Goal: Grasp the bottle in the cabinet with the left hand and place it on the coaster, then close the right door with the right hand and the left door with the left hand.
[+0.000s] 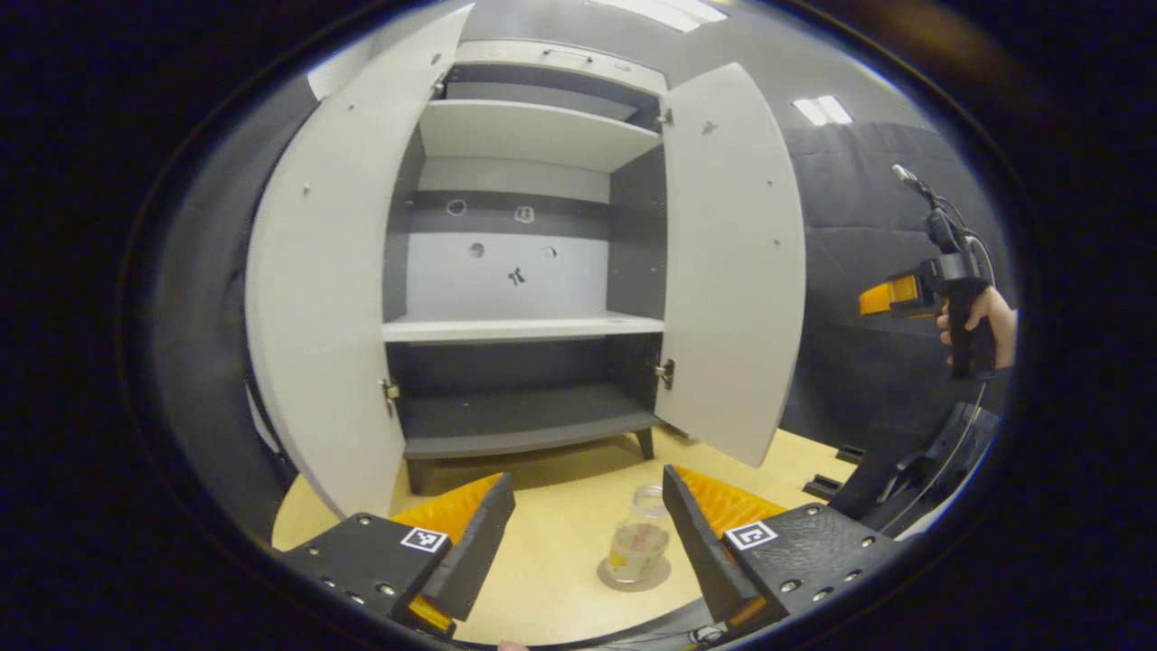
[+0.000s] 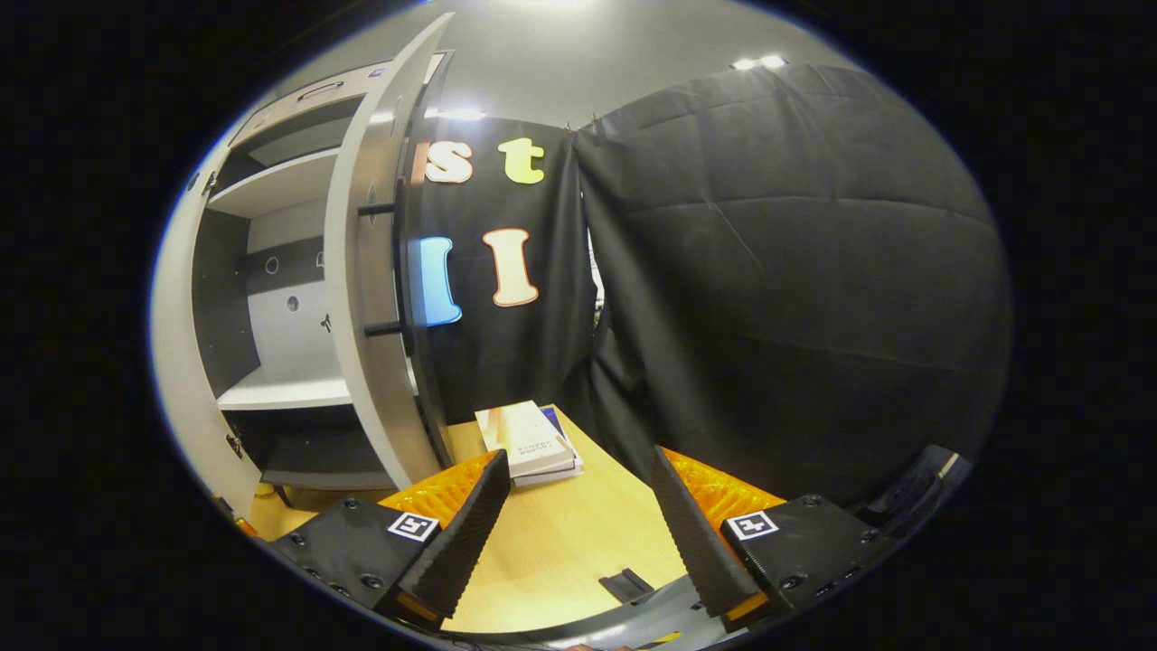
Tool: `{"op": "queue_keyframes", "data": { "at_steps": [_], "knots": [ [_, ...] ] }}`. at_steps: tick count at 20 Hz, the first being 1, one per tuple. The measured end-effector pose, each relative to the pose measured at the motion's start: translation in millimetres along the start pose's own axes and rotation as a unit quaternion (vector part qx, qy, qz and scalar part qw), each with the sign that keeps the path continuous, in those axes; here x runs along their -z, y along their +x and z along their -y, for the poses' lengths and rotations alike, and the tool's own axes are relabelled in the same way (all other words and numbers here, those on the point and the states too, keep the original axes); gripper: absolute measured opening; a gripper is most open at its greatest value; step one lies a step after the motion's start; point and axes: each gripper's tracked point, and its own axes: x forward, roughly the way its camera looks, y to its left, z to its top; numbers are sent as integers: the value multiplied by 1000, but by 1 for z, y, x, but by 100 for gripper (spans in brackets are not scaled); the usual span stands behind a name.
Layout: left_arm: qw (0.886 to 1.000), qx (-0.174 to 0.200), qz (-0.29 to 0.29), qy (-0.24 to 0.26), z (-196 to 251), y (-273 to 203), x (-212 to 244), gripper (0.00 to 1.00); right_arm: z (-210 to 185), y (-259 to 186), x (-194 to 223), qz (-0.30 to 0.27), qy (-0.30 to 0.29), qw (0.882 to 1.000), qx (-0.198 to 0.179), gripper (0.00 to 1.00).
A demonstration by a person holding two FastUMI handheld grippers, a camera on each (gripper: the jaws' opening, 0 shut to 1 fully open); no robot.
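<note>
In the left gripper view the bottle (image 1: 637, 542) stands upright on the round coaster (image 1: 634, 575), its long axis vertical and its open-looking clear neck pointing up. It is on the pale worktop (image 1: 560, 561) in front of the cabinet (image 1: 529, 271), well clear of the shelves. The bottle is transparent, so its outline is faint against the worktop, and what is inside reads only as a pale tint near the base. The left tongs (image 1: 587, 533) hang wide open, one finger on each side of the bottle and apart from it, holding nothing; the bottle sits nearer the right-hand finger.

Both doors stand open. The left door (image 1: 325, 289) swings out toward the camera and hides the cabinet's left wall; the right door (image 1: 732, 262) angles out over the worktop's edge. The cabinet's top is cut off by the picture's rim.

Farther right, against the black cloth, a hand (image 1: 981, 316) grips the handle of the other gripper (image 1: 890, 296), seen side-on; from here its opening cannot be judged.

In the right gripper view the right tongs (image 2: 578, 520) are spread wide and hold nothing, hovering above the worktop (image 2: 560, 542). The right door (image 2: 380, 271) is seen nearly edge-on, with dark handle posts on its outer face, just left of the tongs. A stack of books (image 2: 531, 441) lies on the worktop beyond the fingers, partly hidden behind the door's lower edge.
</note>
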Motion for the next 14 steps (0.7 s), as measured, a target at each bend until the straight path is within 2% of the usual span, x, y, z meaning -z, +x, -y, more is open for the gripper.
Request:
{"op": "queue_keyframes", "data": {
  "at_steps": [1,2,3,5,6,8,9,10,12,14],
  "knots": [
    [1000,-24,6,-5,-9,-7,-17,97,-2,10,-5,3,3,1000,-10,100],
    [999,-52,9,-12,-20,-13,-31,95,-3,19,-11,4,1,1000,-18,96],
    [997,-75,13,-19,-26,-18,-44,95,-4,28,-15,4,-4,1000,-27,100],
    [993,-114,20,-21,-35,-26,-69,95,-5,44,-27,14,-14,999,-46,96],
    [991,-134,19,-10,-42,-31,-79,95,-7,50,-35,19,-16,998,-56,100],
    [981,-192,11,19,-57,-44,-96,95,-9,63,-48,26,-21,997,-74,100],
    [977,-210,9,24,-57,-48,-104,100,-12,67,-52,27,-23,996,-87,96],
    [976,-217,8,21,-51,-50,-111,100,-16,69,-57,32,-25,994,-102,100],
    [975,-222,11,12,-42,-50,-125,100,-21,74,-72,42,-35,990,-128,96],
    [973,-231,20,5,-34,-48,-144,100,-29,81,-87,51,-39,986,-154,99]
  ]
}}
